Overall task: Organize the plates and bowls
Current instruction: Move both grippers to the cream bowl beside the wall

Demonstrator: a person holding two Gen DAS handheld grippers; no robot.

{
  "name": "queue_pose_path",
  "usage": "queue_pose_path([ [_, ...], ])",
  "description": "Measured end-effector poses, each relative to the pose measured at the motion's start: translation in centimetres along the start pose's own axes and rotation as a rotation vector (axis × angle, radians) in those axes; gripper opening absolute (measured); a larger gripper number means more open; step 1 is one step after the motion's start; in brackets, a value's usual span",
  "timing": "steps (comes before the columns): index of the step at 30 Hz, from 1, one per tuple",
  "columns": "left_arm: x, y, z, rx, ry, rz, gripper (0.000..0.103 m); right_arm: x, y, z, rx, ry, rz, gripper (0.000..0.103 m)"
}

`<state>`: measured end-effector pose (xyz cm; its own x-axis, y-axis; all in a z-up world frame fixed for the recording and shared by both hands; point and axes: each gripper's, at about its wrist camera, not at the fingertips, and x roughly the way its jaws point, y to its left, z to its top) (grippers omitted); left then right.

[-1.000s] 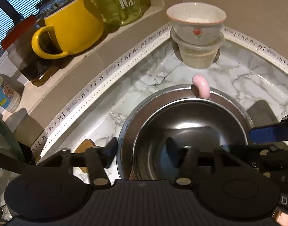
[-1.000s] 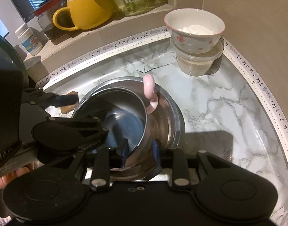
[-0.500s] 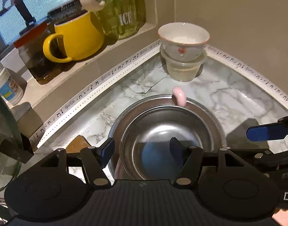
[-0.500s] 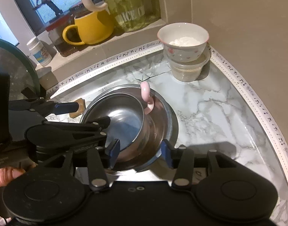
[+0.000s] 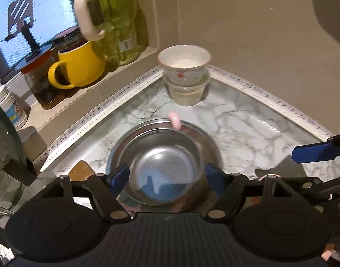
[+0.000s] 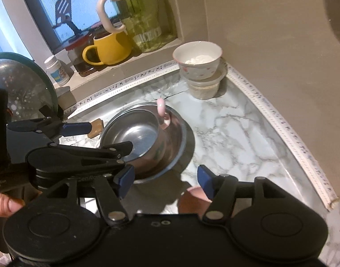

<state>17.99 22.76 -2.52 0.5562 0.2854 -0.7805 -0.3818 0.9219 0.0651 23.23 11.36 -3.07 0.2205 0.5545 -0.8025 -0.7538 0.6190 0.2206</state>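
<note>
A small steel bowl (image 5: 165, 166) (image 6: 136, 138) with a pink handle (image 5: 174, 120) (image 6: 162, 109) sits nested inside a wider steel bowl (image 5: 205, 138) (image 6: 183, 138) on the marble counter. My left gripper (image 5: 167, 178) hovers above the near rim, its jaws opening, pads clear of the steel. In the right wrist view the left gripper (image 6: 96, 138) reaches in from the left over the bowls. My right gripper (image 6: 165, 179) is to the right of the bowls, jaws opening, with nothing between them.
A white flowered bowl (image 5: 184, 66) (image 6: 197, 62) stands on a lidded plastic tub (image 5: 187, 93) in the corner. The sill holds a yellow mug (image 5: 80, 66), a green glass jar (image 5: 118, 33) and a white bottle (image 5: 10, 109). A glass lid (image 6: 20, 84) leans at left.
Both grippers have let go of the bowls' rims, opened wider and drawn back and up. The nested bowls stay on the counter and look smaller.
</note>
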Motion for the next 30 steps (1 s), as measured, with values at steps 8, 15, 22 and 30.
queue_pose_path([
  [8, -2.0, -4.2, 0.1, 0.033, -0.024, -0.076, 0.077, -3.9, -3.2, -2.1, 0.053, -0.036, -0.032, 0.071],
  [15, -3.0, -8.6, 0.0, 0.059, -0.025, -0.18, 0.08, -7.4, -7.0, -3.9, 0.106, -0.084, -0.065, 0.079],
  [22, -3.0, -14.2, 0.8, 0.116, -0.013, -0.23, 0.086, -9.9, -11.5, -6.2, 0.158, -0.116, -0.103, 0.084],
  [30, -1.7, -21.4, 1.4, 0.162, -0.005, -0.343, 0.087, -12.0, -19.1, -9.1, 0.282, -0.122, -0.164, 0.087],
])
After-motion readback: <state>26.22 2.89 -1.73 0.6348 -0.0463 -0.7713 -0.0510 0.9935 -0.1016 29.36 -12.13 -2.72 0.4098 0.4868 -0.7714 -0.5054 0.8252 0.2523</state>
